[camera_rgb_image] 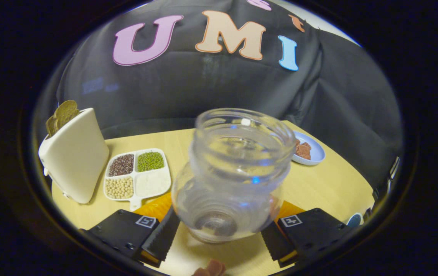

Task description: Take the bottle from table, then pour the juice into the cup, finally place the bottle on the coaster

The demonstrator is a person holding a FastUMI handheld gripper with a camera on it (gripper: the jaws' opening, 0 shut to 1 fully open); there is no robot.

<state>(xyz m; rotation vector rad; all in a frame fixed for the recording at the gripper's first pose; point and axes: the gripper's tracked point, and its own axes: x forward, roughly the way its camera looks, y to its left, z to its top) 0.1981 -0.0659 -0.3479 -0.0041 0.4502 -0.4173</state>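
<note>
The wooden table [330, 184] is stretching out beneath everything. On it the white toaster [74, 160] is standing off to the left with brown slices poking out. The clear bottle [231, 176] is sitting upright between the fingers, mouth open, with the gripper [219, 235] clamping it from both sides. A four-part tray [137, 175] of grains is lying beside the toaster. An orange coaster [157, 207] is peeking out behind the bottle, and a small plate [313, 150] is resting beyond it.
</note>
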